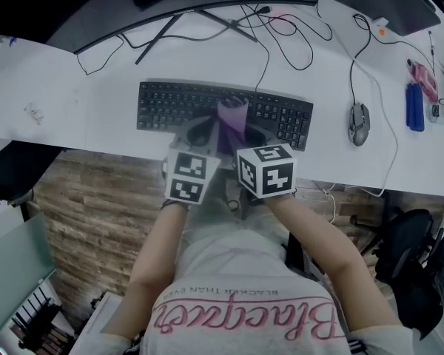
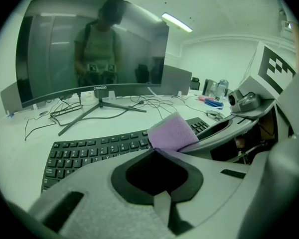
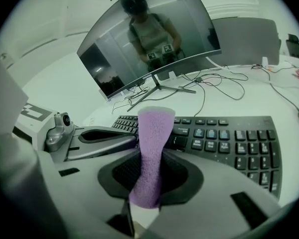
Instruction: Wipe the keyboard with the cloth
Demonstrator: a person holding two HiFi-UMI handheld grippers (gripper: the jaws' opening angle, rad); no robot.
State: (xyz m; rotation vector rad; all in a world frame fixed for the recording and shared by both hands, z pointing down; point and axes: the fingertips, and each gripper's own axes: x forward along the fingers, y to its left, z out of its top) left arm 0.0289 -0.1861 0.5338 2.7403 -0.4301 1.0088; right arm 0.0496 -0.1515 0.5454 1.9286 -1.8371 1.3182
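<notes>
A black keyboard lies on the white desk near its front edge. My right gripper is shut on a purple cloth, which stands up out of its jaws above the keyboard's middle keys. My left gripper is close beside it on the left, jaws shut. Its tips meet right at the side of the cloth, and I cannot tell if they pinch it.
A curved monitor on a splayed stand is behind the keyboard, with loose cables around it. A grey mouse sits to the right, and blue items lie at the far right. A chair stands below the desk edge.
</notes>
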